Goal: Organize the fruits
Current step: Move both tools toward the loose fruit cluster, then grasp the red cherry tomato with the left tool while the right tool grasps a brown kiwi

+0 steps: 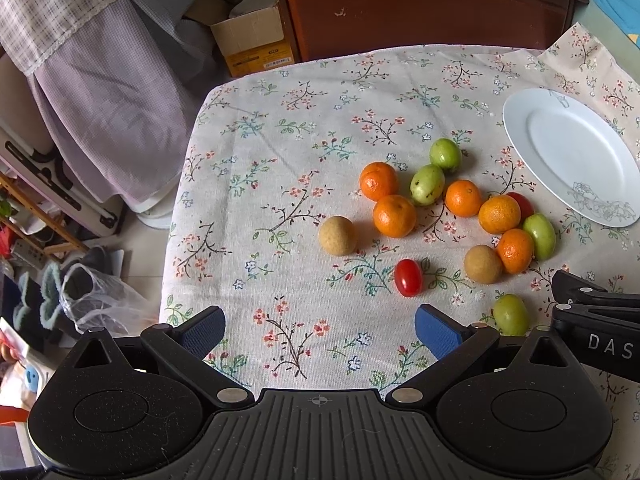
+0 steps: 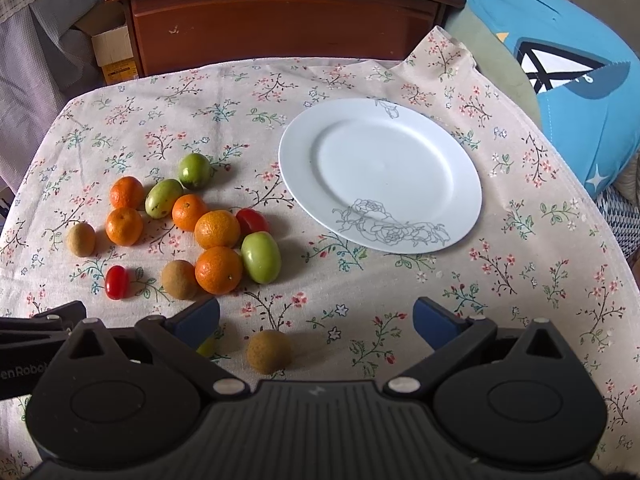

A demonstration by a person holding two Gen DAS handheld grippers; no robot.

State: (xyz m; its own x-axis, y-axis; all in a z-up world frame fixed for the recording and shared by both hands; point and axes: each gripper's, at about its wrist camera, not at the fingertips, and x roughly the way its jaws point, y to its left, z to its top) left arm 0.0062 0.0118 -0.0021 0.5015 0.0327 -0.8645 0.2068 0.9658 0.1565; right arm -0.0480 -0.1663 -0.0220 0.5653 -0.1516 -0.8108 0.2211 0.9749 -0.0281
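While fruits (image 2: pixel 218 229) sit left of white plate (image 2: pixel 380 176) on table (image 2: pixel 520 280), left gripper (image 1: pixel 320 330) and right gripper (image 2: pixel 316 320) jaws wide apart, holding nothing.

A floral tablecloth (image 1: pixel 280 152) covers the table, its far right corner rucked up into a fold; behind it stands a dark brown wooden cabinet (image 1: pixel 420 12), scuffed on its front; to the left of the cabinet sits an open cardboard box (image 1: pixel 250 38) with a yellow lower part; further left hangs a checked lilac cloth (image 1: pixel 100 92) draped over something hidden; on the floor below lie a crumpled clear plastic bag (image 1: pixel 98 300) and a pair of grey-green slippers (image 1: pixel 36 300); to the right of the table rests a bright blue cushion (image 2: pixel 560 80) with a dark and white pattern.
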